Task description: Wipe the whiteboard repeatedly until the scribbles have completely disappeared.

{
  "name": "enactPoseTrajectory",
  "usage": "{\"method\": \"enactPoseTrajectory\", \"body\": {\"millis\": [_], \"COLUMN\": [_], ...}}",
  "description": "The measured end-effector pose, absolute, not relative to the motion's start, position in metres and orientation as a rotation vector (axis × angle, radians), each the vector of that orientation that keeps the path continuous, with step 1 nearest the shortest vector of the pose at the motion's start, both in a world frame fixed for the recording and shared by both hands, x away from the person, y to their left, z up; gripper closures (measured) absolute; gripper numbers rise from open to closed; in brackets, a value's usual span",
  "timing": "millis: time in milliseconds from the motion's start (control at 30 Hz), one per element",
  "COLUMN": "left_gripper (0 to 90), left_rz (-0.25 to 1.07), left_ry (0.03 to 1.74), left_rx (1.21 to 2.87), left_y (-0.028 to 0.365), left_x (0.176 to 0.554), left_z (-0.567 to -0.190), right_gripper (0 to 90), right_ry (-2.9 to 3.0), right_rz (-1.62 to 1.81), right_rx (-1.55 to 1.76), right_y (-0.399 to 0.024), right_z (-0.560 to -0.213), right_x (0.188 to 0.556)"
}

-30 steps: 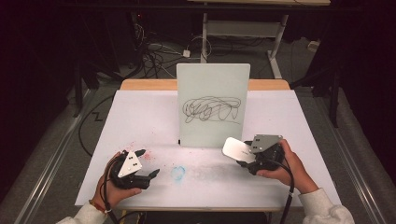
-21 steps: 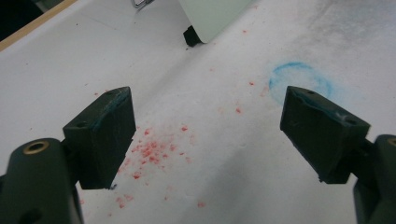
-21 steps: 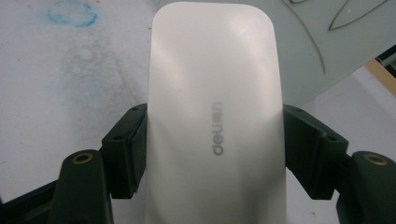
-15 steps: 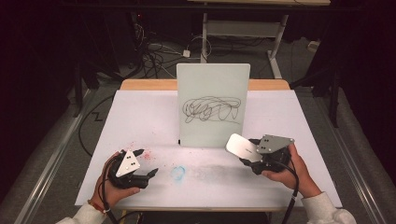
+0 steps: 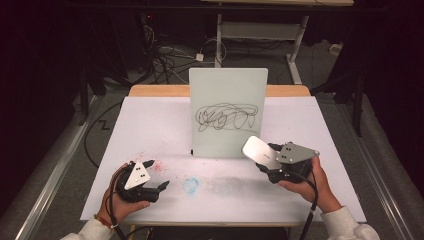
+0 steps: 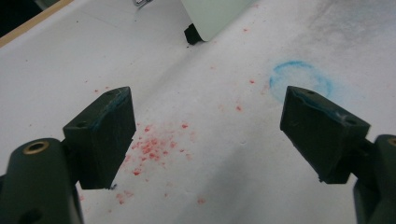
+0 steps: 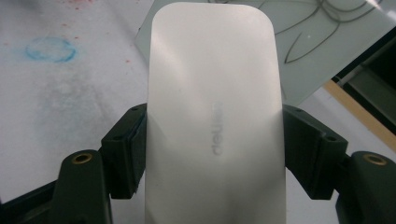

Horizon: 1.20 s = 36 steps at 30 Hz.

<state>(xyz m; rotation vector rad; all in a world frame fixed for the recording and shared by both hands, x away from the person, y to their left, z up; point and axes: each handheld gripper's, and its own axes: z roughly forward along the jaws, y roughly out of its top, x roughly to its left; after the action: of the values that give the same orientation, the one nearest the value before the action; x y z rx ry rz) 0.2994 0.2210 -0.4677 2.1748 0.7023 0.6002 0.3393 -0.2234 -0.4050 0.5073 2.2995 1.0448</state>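
Observation:
A small whiteboard (image 5: 227,112) stands upright at the middle of the table, with a black scribble (image 5: 227,119) on its lower half. My right gripper (image 5: 267,162) is shut on a white oblong eraser (image 5: 259,151), held just in front of the board's lower right corner. In the right gripper view the eraser (image 7: 215,116) sits between both pads (image 7: 126,149), and the board's scribble (image 7: 303,32) lies beyond it. My left gripper (image 5: 157,173) rests open near the table's front left. Its jaws (image 6: 210,126) stand wide apart over bare table.
The white table cover (image 5: 150,125) carries red specks (image 5: 157,165), a blue ring stain (image 5: 190,185) and a grey smear (image 5: 230,182). A wooden edge (image 5: 155,90) shows at the back. Cables (image 5: 170,55) and a metal frame lie on the floor beyond.
My right gripper has edged a little to the right and toward the board, with the eraser in it. The left gripper has stayed put.

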Motion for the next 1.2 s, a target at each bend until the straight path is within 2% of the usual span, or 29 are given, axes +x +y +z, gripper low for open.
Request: {"method": "enactPoseTrajectory", "body": {"millis": [667, 967, 1200], "left_gripper": [18.2, 18.2, 18.3], "left_rz": [0.614, 0.62, 0.616], "left_ry": [0.684, 0.69, 0.684], "left_rx": [2.178, 2.17, 2.174], "left_y": [0.214, 0.216, 0.216], "left_x": [0.297, 0.297, 0.297], "left_z": [-0.466, -0.465, -0.465], "right_gripper": [31.2, 31.2, 31.2], "right_ry": [2.013, 1.959, 1.919], "right_rz": [0.997, 0.988, 0.908], "right_rx": [0.556, 0.551, 0.529], "right_y": [-0.221, -0.203, -0.188], "right_z": [-0.382, -0.37, -0.373], "right_x": [0.346, 0.358, 0.368]}}
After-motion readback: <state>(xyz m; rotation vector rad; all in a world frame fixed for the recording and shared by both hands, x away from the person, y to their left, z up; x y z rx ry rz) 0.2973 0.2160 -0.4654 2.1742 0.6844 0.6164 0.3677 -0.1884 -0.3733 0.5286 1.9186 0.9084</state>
